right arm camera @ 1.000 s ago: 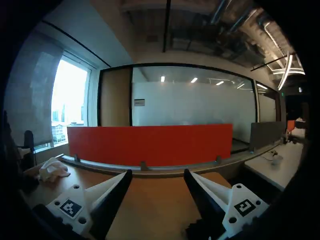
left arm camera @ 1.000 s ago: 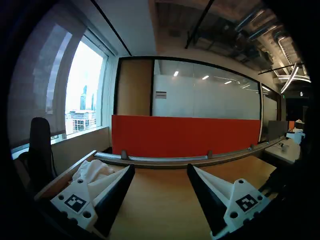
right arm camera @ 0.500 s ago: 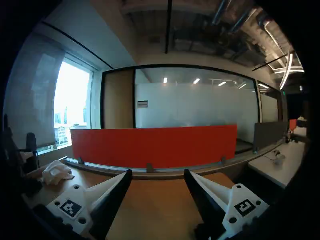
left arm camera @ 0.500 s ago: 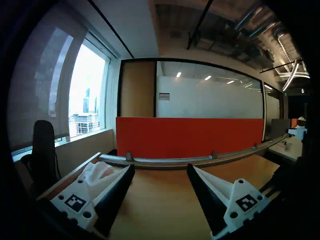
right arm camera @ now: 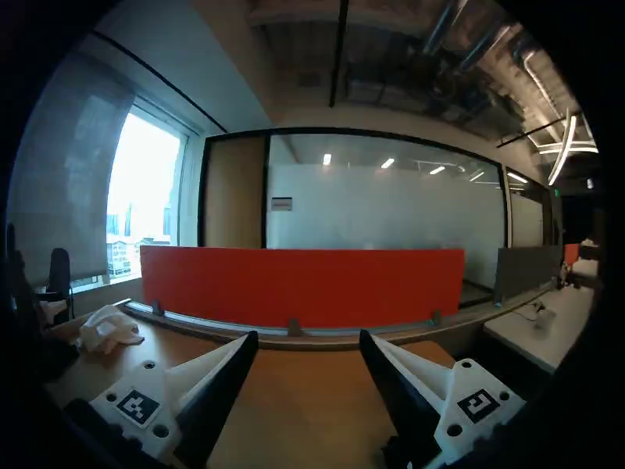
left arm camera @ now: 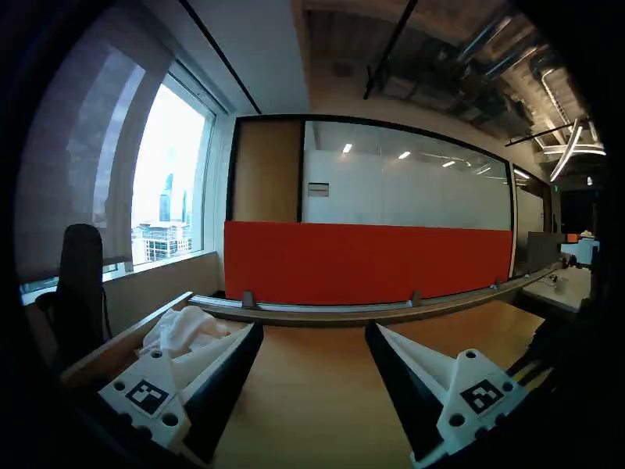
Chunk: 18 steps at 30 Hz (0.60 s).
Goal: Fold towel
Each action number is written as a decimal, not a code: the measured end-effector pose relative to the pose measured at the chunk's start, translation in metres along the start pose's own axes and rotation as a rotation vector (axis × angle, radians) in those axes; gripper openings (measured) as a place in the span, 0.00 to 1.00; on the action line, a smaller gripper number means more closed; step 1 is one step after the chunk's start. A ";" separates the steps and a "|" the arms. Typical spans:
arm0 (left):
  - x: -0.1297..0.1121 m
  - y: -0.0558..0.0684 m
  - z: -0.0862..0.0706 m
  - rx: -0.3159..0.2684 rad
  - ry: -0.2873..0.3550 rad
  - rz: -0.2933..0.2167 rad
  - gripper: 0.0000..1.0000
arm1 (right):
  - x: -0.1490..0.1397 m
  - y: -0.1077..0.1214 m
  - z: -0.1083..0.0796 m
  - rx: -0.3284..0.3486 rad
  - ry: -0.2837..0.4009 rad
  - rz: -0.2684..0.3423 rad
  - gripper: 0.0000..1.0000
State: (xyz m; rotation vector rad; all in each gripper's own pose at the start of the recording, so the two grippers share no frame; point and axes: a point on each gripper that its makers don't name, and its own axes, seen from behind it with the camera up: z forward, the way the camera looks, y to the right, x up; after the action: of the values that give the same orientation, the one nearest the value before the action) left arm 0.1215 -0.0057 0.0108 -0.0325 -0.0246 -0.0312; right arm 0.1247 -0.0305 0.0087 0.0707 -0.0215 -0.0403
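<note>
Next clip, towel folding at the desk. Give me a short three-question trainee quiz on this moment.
1. Multiple choice: in the right gripper view, where is the crumpled white towel? A) lying on the desk, far left; B) clamped in that gripper; C) held up in the air.
2. True or false: the left gripper is shut on the towel.
3. Fill in: the right gripper stands ___, holding nothing.
Key: 1 A; 2 false; 3 open.
</note>
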 end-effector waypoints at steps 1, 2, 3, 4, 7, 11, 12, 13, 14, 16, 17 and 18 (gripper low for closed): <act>-0.004 0.000 0.000 -0.003 0.001 0.000 0.97 | -0.002 -0.001 0.000 -0.003 -0.002 -0.001 1.00; -0.008 0.000 0.000 -0.005 0.002 0.001 0.97 | -0.005 -0.002 0.001 -0.006 -0.003 -0.002 1.00; -0.012 0.000 -0.001 -0.008 0.003 0.003 0.97 | -0.007 -0.003 0.001 -0.009 -0.005 -0.003 1.00; -0.016 0.001 -0.001 -0.009 0.003 0.006 0.97 | -0.009 -0.004 0.001 -0.011 -0.005 -0.005 1.00; -0.029 0.001 -0.002 -0.010 0.003 0.016 0.97 | -0.014 -0.008 0.000 -0.015 -0.004 -0.008 1.00; -0.047 0.003 -0.003 -0.012 0.004 0.020 0.97 | -0.022 -0.011 0.000 -0.020 -0.003 -0.007 1.00; -0.052 0.004 -0.003 -0.013 0.005 0.019 0.97 | -0.025 -0.012 -0.001 -0.020 -0.004 -0.006 1.00; -0.055 0.004 -0.003 -0.014 0.007 0.017 0.97 | -0.027 -0.011 -0.001 -0.021 -0.006 -0.006 1.00; -0.059 0.005 -0.003 -0.015 0.009 0.014 0.97 | -0.030 -0.011 -0.001 -0.022 -0.008 -0.006 1.00; -0.067 0.004 -0.003 -0.014 0.012 0.012 0.97 | -0.034 -0.010 -0.002 -0.025 -0.009 -0.005 1.00; -0.071 0.004 -0.004 -0.012 0.014 0.012 0.97 | -0.036 -0.010 -0.002 -0.028 -0.009 -0.005 1.00; -0.076 0.003 -0.004 -0.010 0.015 0.011 0.97 | -0.038 -0.010 -0.002 -0.030 -0.010 -0.005 1.00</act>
State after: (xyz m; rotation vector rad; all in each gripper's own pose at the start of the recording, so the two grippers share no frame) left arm 0.0459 -0.0001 0.0053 -0.0419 -0.0096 -0.0203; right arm 0.0863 -0.0384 0.0049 0.0410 -0.0304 -0.0458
